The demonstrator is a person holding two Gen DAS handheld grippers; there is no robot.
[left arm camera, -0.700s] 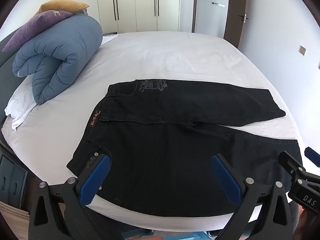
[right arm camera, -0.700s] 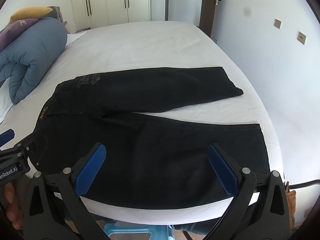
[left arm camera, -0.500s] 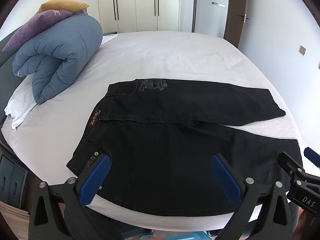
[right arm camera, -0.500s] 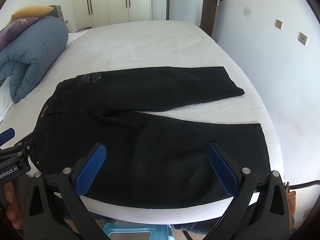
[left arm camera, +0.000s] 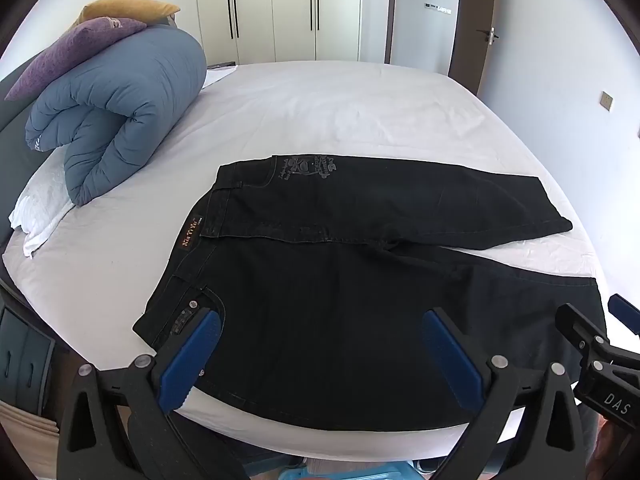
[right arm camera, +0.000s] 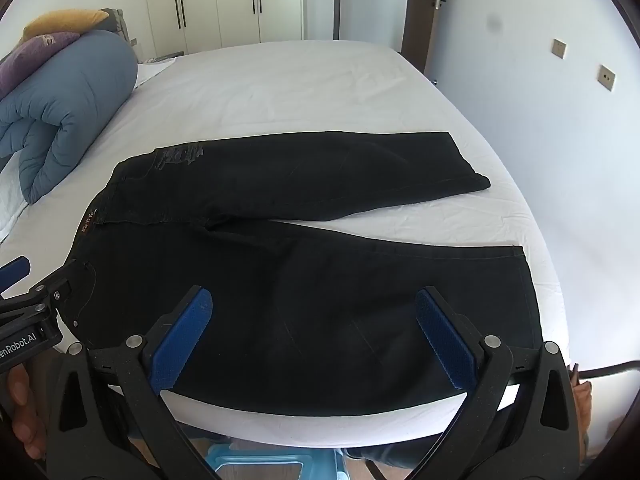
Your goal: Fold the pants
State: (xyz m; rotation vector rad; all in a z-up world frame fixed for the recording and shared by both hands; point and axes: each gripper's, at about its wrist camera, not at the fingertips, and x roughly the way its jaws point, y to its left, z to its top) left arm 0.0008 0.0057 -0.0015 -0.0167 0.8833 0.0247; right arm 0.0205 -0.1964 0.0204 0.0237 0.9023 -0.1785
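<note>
Black pants [left arm camera: 360, 280] lie flat on a white bed [left arm camera: 340, 112], filling the middle and lower part of both views. The waistband sits at the left, with a small brown label [left arm camera: 188, 236] on it, and the two legs run toward the right. The far leg angles up to the right and ends well inside the mattress; the near leg ends close to the right edge of the bed. A wedge of white sheet shows between the two leg ends at right centre. The near side of the pants reaches the bed's front edge.

The left gripper [left arm camera: 320, 354] hovers at the bottom of its frame above the waist end of the pants, its blue fingers [left arm camera: 188, 360] spread wide and grasping nothing. The right gripper [right arm camera: 314, 332] hovers at the bottom of its frame above the near leg, fingers [right arm camera: 444, 344] likewise released and empty.

A rolled blue duvet [left arm camera: 116, 108] sits in the upper left, with a purple pillow [left arm camera: 72, 48] and a yellow one [left arm camera: 128, 8] on top. Closet doors [left arm camera: 276, 8] stand beyond the bed.
</note>
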